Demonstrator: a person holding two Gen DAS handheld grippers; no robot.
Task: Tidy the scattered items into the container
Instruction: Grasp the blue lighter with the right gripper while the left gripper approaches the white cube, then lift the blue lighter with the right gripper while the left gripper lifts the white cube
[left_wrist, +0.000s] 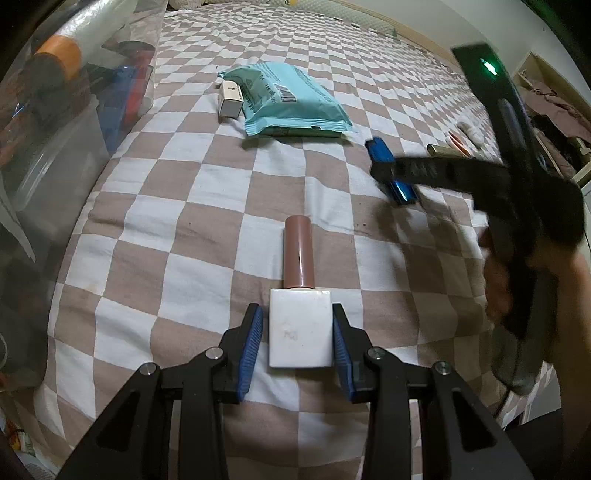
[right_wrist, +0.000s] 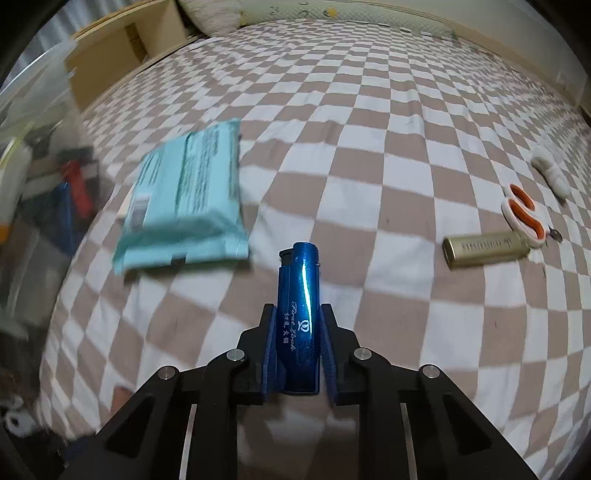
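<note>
A white square bottle (left_wrist: 300, 332) with a brown cap (left_wrist: 298, 254) lies on the checked bedsheet. My left gripper (left_wrist: 297, 308) is open and straddles it, blue pads close beside both sides. My right gripper (right_wrist: 298, 308) is shut on a shiny blue lighter (right_wrist: 301, 295) and holds it above the bed. In the left wrist view that gripper (left_wrist: 384, 171) is at the right with the lighter (left_wrist: 380, 149) sticking out of it. The clear plastic container (left_wrist: 55, 147) stands at the left with several items inside; it is also seen blurred (right_wrist: 22, 110).
A teal packet (left_wrist: 291, 99) (right_wrist: 188, 199) lies mid-bed with a small white box (left_wrist: 231, 99) beside it. A gold tube (right_wrist: 485, 247), orange-and-white scissors (right_wrist: 522, 212) and a small white object (right_wrist: 550, 170) lie at the right. A hand (left_wrist: 498, 295) holds the right gripper.
</note>
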